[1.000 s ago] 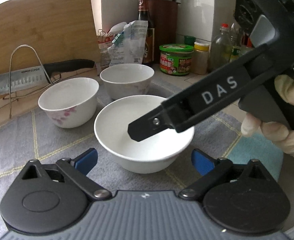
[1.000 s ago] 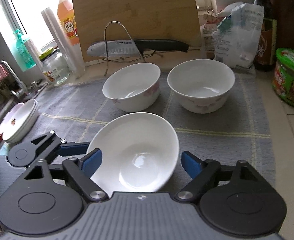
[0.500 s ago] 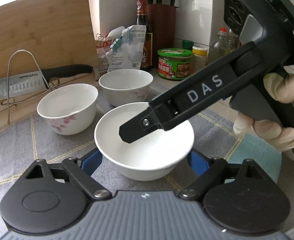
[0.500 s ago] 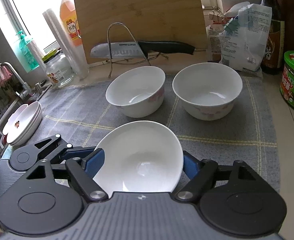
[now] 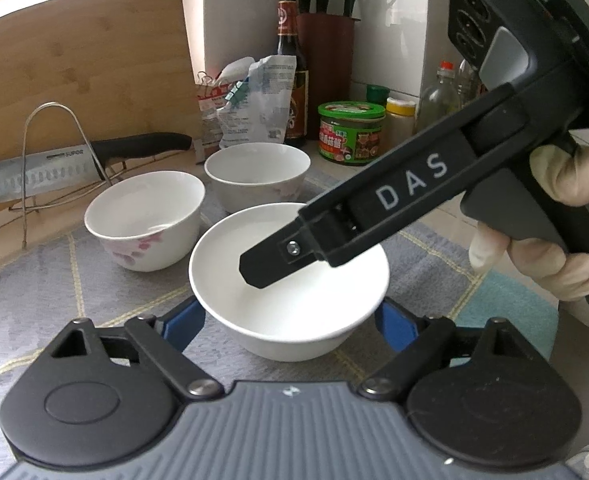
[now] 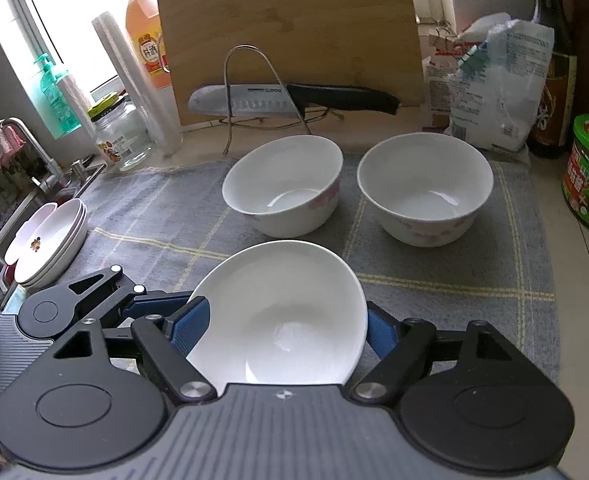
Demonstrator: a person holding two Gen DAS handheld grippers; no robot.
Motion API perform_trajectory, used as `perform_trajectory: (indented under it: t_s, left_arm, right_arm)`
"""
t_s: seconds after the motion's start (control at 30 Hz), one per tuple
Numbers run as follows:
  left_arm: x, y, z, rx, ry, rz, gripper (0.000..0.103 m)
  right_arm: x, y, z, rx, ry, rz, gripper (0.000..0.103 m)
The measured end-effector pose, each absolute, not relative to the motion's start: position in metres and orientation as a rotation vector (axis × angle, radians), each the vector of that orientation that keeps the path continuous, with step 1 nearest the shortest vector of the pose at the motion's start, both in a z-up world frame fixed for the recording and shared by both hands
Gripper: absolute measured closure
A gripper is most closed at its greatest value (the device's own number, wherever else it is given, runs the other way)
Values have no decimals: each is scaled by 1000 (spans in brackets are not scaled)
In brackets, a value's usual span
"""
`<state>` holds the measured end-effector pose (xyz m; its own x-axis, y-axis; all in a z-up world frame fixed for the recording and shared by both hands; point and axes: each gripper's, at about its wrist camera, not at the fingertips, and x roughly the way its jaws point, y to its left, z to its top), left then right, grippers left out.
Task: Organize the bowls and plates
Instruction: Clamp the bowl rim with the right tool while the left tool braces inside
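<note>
- You had the plain white ceramic bowl [image 5: 290, 280] between the blue pads of your left gripper [image 5: 290, 320], whose fingers stood apart around it, not visibly pressing.
- Your right gripper [image 6: 282, 332] also straddled that bowl, fingers apart; whether its pads touched, I could not tell.
- The bowl was round, with no long axis, mouth up and tipped slightly; you would have done well to close evenly on opposite walls, low, before lifting.
- The two pink-flowered white bowls [image 6: 282, 188] sat beyond your fingertips.

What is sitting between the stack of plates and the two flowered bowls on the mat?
Only bare grey mat between the plates and bowls, seen in the right wrist view.
</note>
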<state>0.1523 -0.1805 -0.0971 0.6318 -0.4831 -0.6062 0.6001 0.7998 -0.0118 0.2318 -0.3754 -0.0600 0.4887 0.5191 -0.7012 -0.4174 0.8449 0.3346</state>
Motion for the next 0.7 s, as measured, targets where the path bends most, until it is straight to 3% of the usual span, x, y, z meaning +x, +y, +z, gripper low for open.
perform_trajectory:
  t_s: [0.7]
  left_arm:
    - [128,-98,-78,172,659,-476,12]
  right_arm:
    - [227,-281,-50,82,901,735,17]
